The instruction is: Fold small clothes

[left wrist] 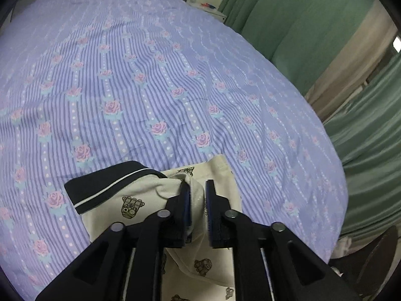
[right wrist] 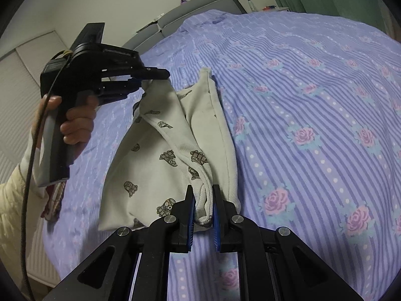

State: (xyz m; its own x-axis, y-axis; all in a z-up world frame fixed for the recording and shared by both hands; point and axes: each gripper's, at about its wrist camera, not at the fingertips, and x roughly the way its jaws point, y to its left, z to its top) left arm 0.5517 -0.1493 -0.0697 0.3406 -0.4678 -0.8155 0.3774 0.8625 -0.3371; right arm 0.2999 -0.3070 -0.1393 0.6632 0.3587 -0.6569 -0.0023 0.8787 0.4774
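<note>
I read no writing on the cartoon-print shirt (right wrist: 155,165); both my left gripper (right wrist: 147,79) and right gripper (right wrist: 203,202) fingers pinch its fabric, lower centre.

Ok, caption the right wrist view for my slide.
Both grippers, right and left, pinch a cream printed shirt over a floral bedspread.

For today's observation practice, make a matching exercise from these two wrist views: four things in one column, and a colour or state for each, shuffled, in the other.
Column A
1. bedspread
2. small shirt
3. collar
4. curtain

Column B
a. green
b. dark navy with a thin white stripe
c. cream with small dark prints, gripped by both claws
d. lilac stripes with pink roses

Pairs: 1-d, 2-c, 3-b, 4-a
</note>
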